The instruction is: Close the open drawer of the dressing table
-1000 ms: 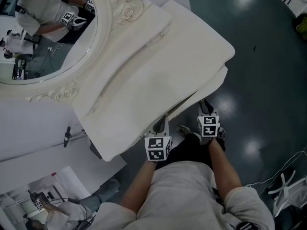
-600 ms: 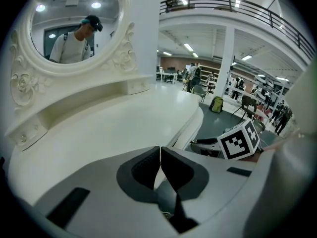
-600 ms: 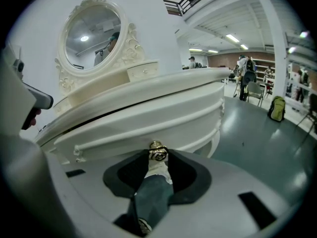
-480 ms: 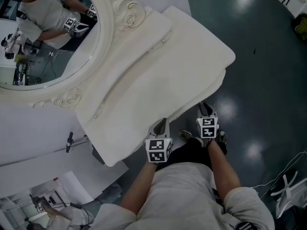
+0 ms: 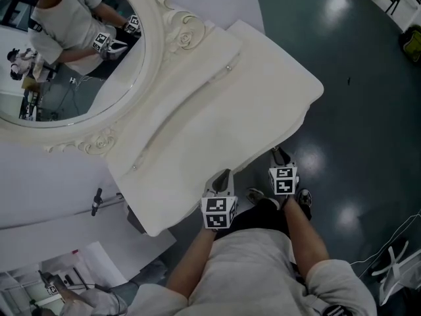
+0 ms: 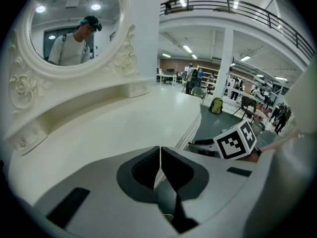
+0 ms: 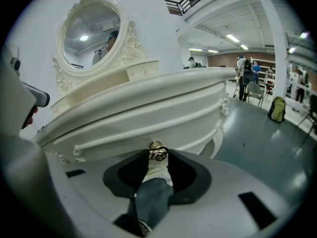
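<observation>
The white dressing table [image 5: 217, 110] fills the head view. Its front drawer [image 7: 148, 125] lies nearly flush under the table top. My right gripper [image 7: 157, 155] is shut on the drawer's small brass knob [image 7: 157, 151], which sits between the jaw tips. In the head view that gripper [image 5: 279, 155] reaches under the table's front edge. My left gripper [image 6: 160, 157] is shut with nothing in it. It hovers at the front edge of the table top [image 6: 124, 123], and the head view shows it [image 5: 222, 176] left of the right one.
An oval carved mirror [image 5: 66, 51] stands at the table's back, with small knobbed drawers [image 5: 228, 67] below it. Dark glossy floor [image 5: 355, 110] lies to the right. My shoes [image 5: 253, 193] are under the table's edge. A white frame [image 5: 395, 255] stands at lower right.
The drawer front, which stuck out beyond the table top a second ago, has slid back under it. My right gripper went in with it; the left stayed put.
</observation>
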{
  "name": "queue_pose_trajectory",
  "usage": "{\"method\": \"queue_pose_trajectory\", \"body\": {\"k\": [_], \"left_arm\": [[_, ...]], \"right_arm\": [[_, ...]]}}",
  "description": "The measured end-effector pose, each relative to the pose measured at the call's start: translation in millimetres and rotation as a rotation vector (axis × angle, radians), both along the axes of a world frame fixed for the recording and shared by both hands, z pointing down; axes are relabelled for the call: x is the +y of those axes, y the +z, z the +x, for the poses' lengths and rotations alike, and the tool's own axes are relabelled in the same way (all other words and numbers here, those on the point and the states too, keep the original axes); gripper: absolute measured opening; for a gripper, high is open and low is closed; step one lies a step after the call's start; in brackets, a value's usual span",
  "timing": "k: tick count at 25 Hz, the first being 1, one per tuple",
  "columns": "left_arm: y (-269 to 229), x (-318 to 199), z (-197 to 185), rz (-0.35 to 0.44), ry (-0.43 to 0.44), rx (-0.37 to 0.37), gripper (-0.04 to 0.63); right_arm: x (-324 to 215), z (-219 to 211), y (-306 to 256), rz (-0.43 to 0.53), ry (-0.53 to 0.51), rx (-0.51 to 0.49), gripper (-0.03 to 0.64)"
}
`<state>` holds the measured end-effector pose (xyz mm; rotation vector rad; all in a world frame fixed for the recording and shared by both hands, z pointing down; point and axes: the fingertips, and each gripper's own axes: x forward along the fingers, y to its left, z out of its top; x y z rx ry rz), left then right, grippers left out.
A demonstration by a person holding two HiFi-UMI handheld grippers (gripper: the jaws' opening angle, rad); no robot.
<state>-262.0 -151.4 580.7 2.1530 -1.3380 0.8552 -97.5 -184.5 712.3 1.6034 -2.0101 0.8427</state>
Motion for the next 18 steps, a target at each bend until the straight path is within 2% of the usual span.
{"method": "queue_pose_trajectory", "body": {"k": [8,18], "left_arm": [[-7.8,-6.0,-5.5,0.016,-0.018,0.004,0.012],[-8.9,-2.5,-8.9,-0.001,-0.045,0.012,0.012]], "right_arm": [[-9.5,-5.9,3.3,-0.018,-0.028,0.007,0.132],[-16.8,-14.4,6.4,-0.065,-0.068,0.0,0.132]]}}
